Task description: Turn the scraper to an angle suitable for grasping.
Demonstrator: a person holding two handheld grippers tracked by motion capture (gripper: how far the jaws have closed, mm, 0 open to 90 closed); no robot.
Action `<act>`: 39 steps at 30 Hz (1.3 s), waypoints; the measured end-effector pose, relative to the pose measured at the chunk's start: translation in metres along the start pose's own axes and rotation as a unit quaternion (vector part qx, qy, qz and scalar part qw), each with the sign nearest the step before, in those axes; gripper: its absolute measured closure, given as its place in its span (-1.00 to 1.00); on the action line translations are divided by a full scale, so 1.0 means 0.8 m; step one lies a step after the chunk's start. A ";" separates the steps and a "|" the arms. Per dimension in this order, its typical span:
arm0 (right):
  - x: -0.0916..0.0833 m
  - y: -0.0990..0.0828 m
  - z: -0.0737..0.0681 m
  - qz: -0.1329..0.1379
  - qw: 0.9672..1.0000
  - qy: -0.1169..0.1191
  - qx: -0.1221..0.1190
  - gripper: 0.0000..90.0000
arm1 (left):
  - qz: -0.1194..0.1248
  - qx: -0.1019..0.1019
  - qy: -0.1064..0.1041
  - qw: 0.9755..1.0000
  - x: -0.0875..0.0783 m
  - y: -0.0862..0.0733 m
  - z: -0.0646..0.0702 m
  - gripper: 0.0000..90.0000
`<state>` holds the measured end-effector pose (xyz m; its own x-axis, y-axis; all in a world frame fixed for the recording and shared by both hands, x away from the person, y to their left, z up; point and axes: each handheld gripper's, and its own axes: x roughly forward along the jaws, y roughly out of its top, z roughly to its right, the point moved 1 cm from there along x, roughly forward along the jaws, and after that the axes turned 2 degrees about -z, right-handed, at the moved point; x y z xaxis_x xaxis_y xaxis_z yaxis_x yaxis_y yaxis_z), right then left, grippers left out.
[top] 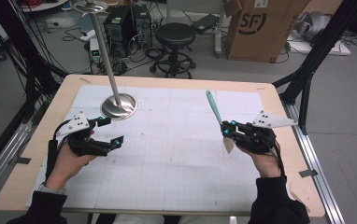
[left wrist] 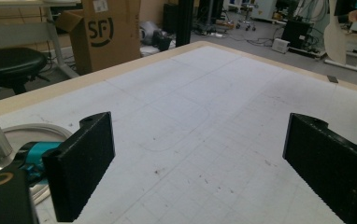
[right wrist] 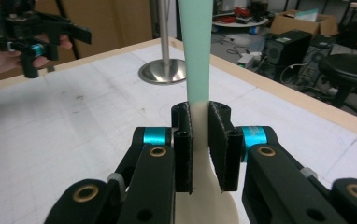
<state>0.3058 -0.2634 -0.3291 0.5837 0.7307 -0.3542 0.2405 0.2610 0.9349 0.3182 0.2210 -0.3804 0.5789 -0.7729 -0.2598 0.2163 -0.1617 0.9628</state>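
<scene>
- The right gripper (top: pixel 226 132) is clenched on a spoon (top: pixel 214 108); the pick-up looks done, since the spoon hangs clear of the table (top: pixel 176 154).
- In the right gripper view the pads pinch the spoon (right wrist: pixel 198 70) at its neck, where the cream bowl narrows into the green handle.
- The handle rises past the jaw tips, up and away from the hand; the cream bowl sits below the pads, toward the gripper body.
- In the high view the bowl pokes out just beneath the jaws and the handle slants toward the far edge of the table.
- The left gripper (top: pixel 113 133) is released: its jaws stand wide apart with nothing but bare table between them.
- It hovers at the left side, near the steel base of a stand (top: pixel 118 105), well apart from the spoon.
- What is left, in my judgement: carrying the spoon to wherever it goes, perhaps the stand, and letting go. Nothing here shows the spoon placed yet.
- The grip looks centred and firm, so a slip seems unlikely.
</scene>
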 end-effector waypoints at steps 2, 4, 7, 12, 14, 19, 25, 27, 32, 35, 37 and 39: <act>0.001 0.006 -0.002 0.009 1.000 0.008 0.010 0.78 | 0.001 0.005 -0.003 1.000 -0.003 0.001 0.005 -0.79; 0.004 0.014 -0.005 0.018 1.000 0.012 0.006 0.78 | 0.002 0.010 -0.003 1.000 -0.007 0.002 0.011 -0.79; 0.010 0.025 -0.011 0.023 1.000 0.010 0.006 0.78 | 0.001 0.018 -0.005 1.000 -0.016 0.001 0.021 -0.79; 0.019 0.036 -0.027 0.015 1.000 0.013 0.006 0.78 | 0.007 0.023 -0.004 1.000 -0.034 0.001 0.038 -0.79; 0.018 0.041 -0.033 0.015 1.000 0.016 0.005 0.78 | 0.008 0.027 -0.002 1.000 -0.041 0.001 0.046 -0.79; 0.015 0.053 -0.040 0.025 0.999 0.016 0.011 0.78 | 0.001 0.031 -0.002 1.000 -0.051 -0.004 0.060 -0.79; 0.016 0.063 -0.044 0.021 1.000 0.015 0.010 0.78 | 0.008 0.030 -0.001 1.000 -0.061 -0.002 0.064 -0.79; 0.018 0.065 -0.045 0.025 1.000 0.014 0.011 0.78 | 0.014 0.030 -0.003 0.999 -0.060 0.001 0.064 -0.79; 0.025 0.071 -0.043 0.025 0.999 0.023 0.017 0.78 | 0.008 0.032 -0.010 0.999 -0.054 0.000 0.065 -0.79; 0.031 0.073 -0.042 0.031 0.999 0.036 0.019 0.78 | 0.007 0.034 -0.011 0.999 -0.055 -0.001 0.067 -0.79; 0.037 0.074 -0.041 0.029 0.998 0.042 0.021 0.78 | 0.009 0.036 -0.008 0.999 -0.057 -0.001 0.068 -0.79; 0.042 0.074 -0.042 0.033 0.998 0.050 0.019 0.78 | 0.009 0.038 -0.003 0.999 -0.060 -0.001 0.069 -0.79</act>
<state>0.3138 -0.2020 -0.2846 0.5199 0.8049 -0.2860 0.2344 0.1875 0.9539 0.2469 0.2241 -0.3643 0.5771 -0.7801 -0.2418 0.1451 -0.1934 0.9703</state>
